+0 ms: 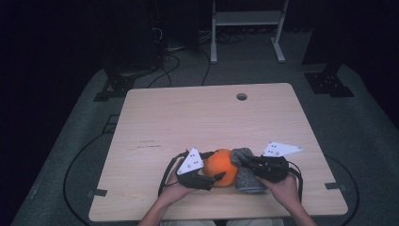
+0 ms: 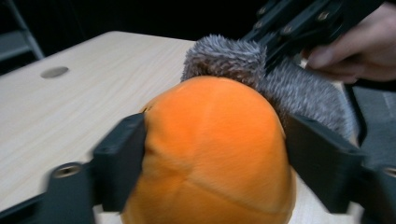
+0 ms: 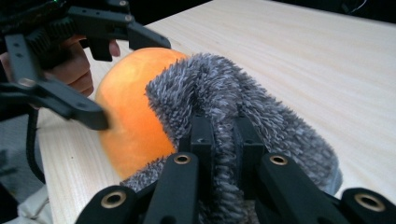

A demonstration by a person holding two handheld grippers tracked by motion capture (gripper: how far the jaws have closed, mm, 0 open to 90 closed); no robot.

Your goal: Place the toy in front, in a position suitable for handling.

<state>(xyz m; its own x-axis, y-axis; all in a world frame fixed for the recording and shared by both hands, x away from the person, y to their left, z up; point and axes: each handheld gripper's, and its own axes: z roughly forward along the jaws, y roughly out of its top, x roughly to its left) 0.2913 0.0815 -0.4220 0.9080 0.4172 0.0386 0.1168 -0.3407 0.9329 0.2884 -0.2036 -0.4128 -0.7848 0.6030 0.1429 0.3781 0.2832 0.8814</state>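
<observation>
At the near edge of a pale wooden table (image 1: 188, 117), a person is working two hand-held grippers on a soft orange ball (image 1: 220, 167) and the fuzzy grey cloth (image 1: 244, 172) lying against its right side. The left gripper (image 2: 212, 140) is straddling the ball, its jaws sitting spread on either flank of the orange plush, the near one right at the fabric; whether the pads are pressing in cannot be told. The right gripper (image 3: 223, 140) is pinching a raised fold of the grey cloth, its jaws drawn tight together on the pile. Ball and cloth are touching, resting on the tabletop between the two hands, well short of the round cable hole (image 1: 242, 96) at the far edge.
</observation>
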